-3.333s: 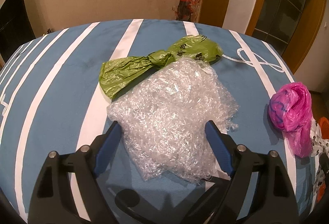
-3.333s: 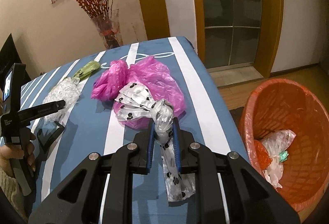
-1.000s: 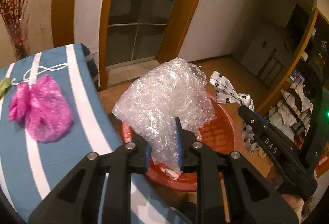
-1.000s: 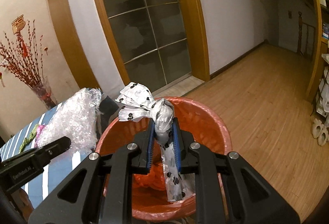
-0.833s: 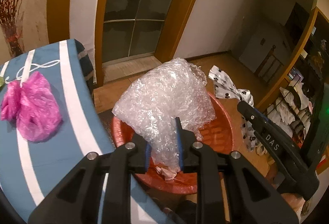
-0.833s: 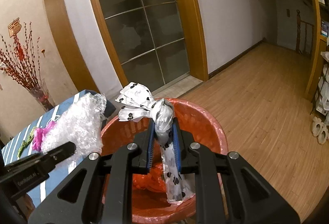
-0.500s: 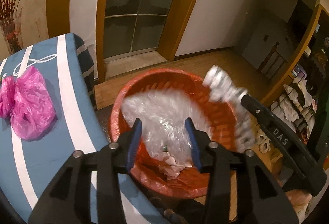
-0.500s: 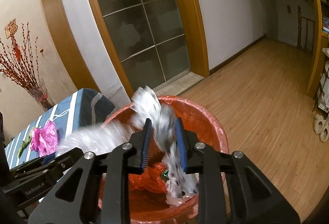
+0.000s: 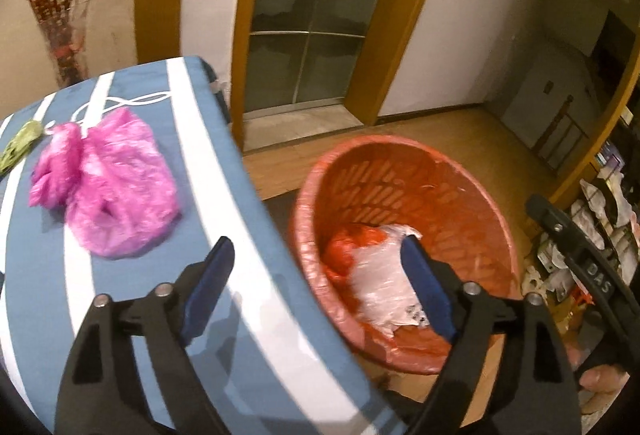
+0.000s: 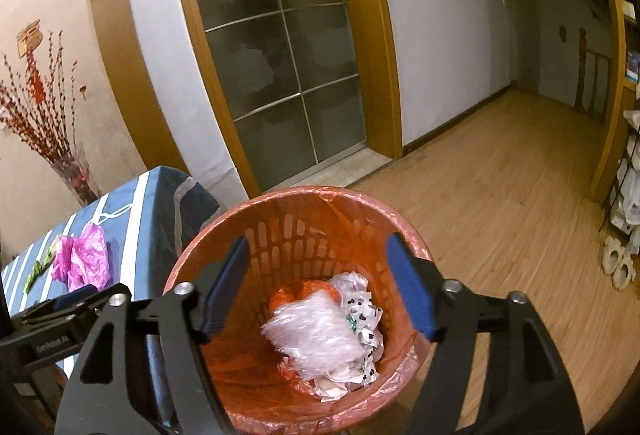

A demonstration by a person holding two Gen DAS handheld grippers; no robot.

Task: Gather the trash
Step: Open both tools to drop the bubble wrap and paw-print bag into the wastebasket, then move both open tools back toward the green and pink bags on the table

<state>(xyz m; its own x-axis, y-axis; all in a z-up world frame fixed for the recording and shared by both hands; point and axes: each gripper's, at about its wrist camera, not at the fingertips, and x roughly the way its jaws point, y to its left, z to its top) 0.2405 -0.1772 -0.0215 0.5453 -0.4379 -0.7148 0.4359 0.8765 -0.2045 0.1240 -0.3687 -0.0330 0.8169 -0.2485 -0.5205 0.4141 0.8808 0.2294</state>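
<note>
Right wrist view looks straight down into the orange bin [image 10: 280,235] on the wood floor, just off the surface's [image 10: 156,191] right edge. Right claw [image 10: 316,275] is spread wide and its jaws are opening, nothing between the blue pads, just hanging over the bin's mouth. Down in the bottom you've got the bubble wrap [image 10: 316,335] bunched up in the middle and the spotted bag [image 10: 364,319] lying against its right side, both touching, on top of some older orange and white scraps. A bit blurry down there, so can't make out more.

Left wrist view has the left claw [image 9: 316,291] spread wide too, jaws opening, empty, sitting over the surface's right edge with one pad above the stripes and the other over the bin [image 9: 400,163]. Bubble wrap [image 9: 380,275] shows inside it.

On the surface [image 9: 240,315], blue with white stripes, the pink bag [image 9: 108,187] lies crumpled near the far right corner. Green bag [image 9: 20,147] is just beyond it toward the left edge, apart from the pink one. Part of the right claw [image 9: 580,259] pokes in at the right side of this view, with a hand [image 9: 604,381] under it.
</note>
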